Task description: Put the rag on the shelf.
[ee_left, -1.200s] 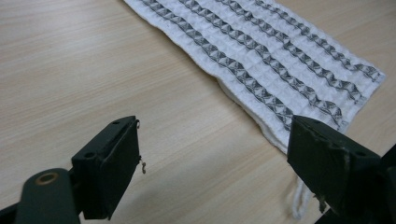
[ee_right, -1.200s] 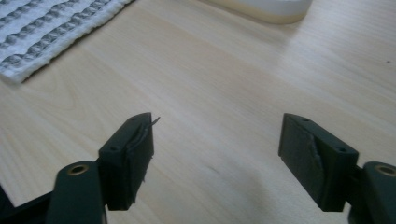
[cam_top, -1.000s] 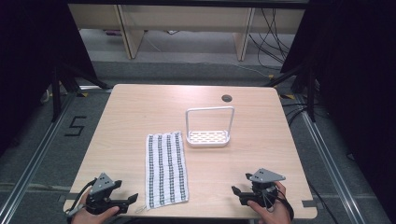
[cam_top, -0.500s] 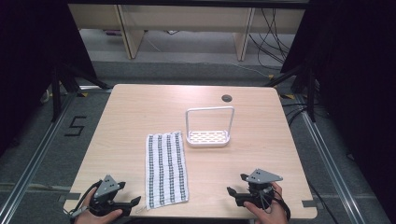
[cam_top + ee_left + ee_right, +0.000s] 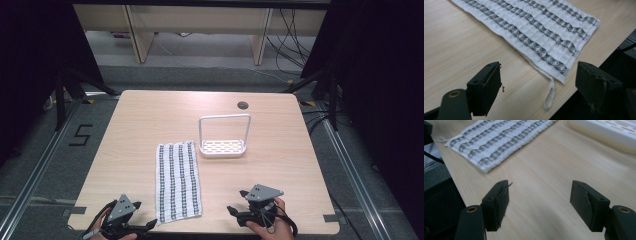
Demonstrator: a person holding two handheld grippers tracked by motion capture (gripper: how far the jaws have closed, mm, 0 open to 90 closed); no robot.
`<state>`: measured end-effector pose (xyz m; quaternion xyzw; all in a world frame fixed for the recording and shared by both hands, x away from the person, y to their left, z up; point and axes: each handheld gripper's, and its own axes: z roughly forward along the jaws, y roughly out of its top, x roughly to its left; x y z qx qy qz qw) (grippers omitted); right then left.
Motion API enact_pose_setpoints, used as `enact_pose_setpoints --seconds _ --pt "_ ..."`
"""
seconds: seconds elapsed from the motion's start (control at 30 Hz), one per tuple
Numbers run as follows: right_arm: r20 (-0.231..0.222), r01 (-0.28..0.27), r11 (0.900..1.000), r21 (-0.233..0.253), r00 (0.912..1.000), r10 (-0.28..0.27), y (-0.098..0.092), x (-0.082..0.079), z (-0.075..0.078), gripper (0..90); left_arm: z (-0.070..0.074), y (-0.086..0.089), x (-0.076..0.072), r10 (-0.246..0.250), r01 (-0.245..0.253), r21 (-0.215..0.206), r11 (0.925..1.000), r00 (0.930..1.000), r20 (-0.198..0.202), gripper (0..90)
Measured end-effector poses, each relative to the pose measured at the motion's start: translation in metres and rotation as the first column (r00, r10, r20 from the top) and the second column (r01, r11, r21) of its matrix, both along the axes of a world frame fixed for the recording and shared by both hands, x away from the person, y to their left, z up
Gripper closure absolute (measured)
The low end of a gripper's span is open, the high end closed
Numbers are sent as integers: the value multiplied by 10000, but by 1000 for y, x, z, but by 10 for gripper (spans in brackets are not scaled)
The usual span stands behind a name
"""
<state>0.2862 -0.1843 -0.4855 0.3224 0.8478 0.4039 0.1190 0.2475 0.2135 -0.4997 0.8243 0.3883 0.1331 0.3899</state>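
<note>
A white towel with dark stripes [image 5: 178, 181] lies flat on the wooden table [image 5: 150, 120], its short end near the front edge. My left gripper [image 5: 148, 226] sits at the front edge just left of the towel's near corner, jaws wide open and empty. In the left gripper view the towel [image 5: 536, 32] and its hanging loop [image 5: 549, 93] lie just ahead of the gripper [image 5: 539, 82]. My right gripper [image 5: 234, 212] rests low over the table to the right of the towel, also open. In the right gripper view the gripper [image 5: 540, 200] faces bare wood, the towel [image 5: 499, 140] beyond.
A white slotted tray with a tall hoop handle [image 5: 223, 145] stands right of the towel's far end; its edge [image 5: 604, 132] appears in the right gripper view. A dark cable hole [image 5: 243, 105] is near the table's back edge. Cables lie on the floor behind.
My left gripper has slid right and nearer the front edge, toward the towel's corner. My right gripper has shifted left toward the towel. Both stay open.
</note>
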Motion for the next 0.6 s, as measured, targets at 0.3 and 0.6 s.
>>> enact_pose_setpoints --seconds 0.3,0.6 --pt "-35 -661 9978 -58 9978 661 21 -4 -1 353 -3 -8 -3 -116 116 48 9999 9999 -104 236" --pt "38 -1324 9911 -138 9912 1324 39 -7 -3 389 -4 -16 -4 -490 500 587 9970 9986 -185 320"
